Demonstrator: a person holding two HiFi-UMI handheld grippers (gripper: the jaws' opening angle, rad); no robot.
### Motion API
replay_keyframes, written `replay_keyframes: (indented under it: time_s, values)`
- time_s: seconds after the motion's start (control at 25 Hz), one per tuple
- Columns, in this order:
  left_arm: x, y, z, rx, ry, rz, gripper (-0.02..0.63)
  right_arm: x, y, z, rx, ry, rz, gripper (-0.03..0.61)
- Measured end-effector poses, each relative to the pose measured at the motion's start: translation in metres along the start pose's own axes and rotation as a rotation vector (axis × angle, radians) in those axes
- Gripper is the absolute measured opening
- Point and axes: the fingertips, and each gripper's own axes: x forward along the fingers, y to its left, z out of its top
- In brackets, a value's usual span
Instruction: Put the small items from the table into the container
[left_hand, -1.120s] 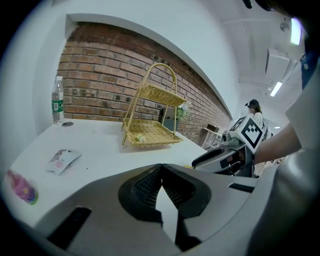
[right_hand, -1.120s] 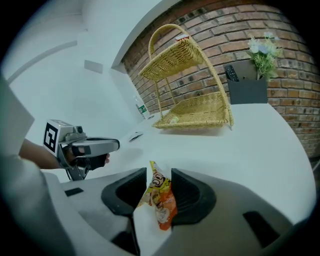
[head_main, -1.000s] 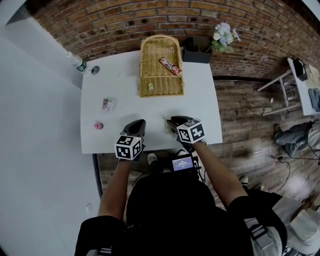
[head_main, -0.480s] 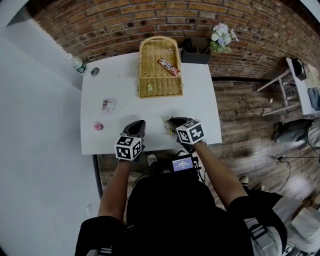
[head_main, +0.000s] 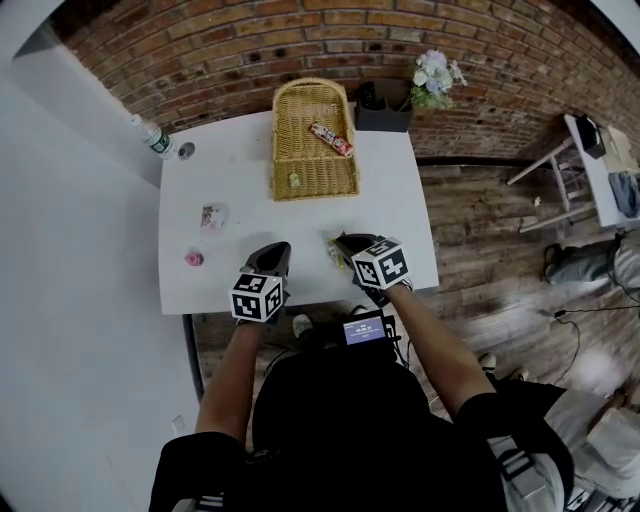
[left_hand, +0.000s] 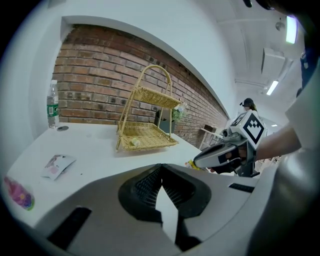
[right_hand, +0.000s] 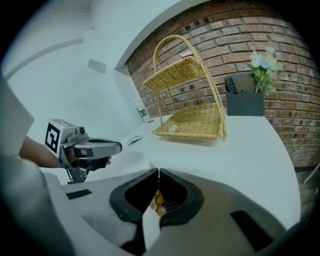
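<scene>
the right gripper (right_hand: 158, 175) pinches a little yellow packet (right_hand: 158, 203). the basket (head_main: 315, 170) sits straight ahead, far across the table (head_main: 240, 235). the left gripper (head_main: 272, 255) is closed on nothing.

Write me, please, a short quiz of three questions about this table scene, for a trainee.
1. True or false: the left gripper holds something.
2. Which gripper grips the yellow packet? A: the left one. B: the right gripper.
3. Fill in: the red snack bar lies on the ____ tier of the basket.
Key: 1 false, its jaws are shut and empty; 2 B; 3 upper.
</scene>
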Motion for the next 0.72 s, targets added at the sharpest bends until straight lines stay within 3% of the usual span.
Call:
replay_keyframes:
  time_s: [0.72]
  values:
    - [0.027,-0.027,0.023,0.06,-0.012,-0.078,0.008,-0.041,-0.028,0.022,0.0,-0.076,-0.076,0.021]
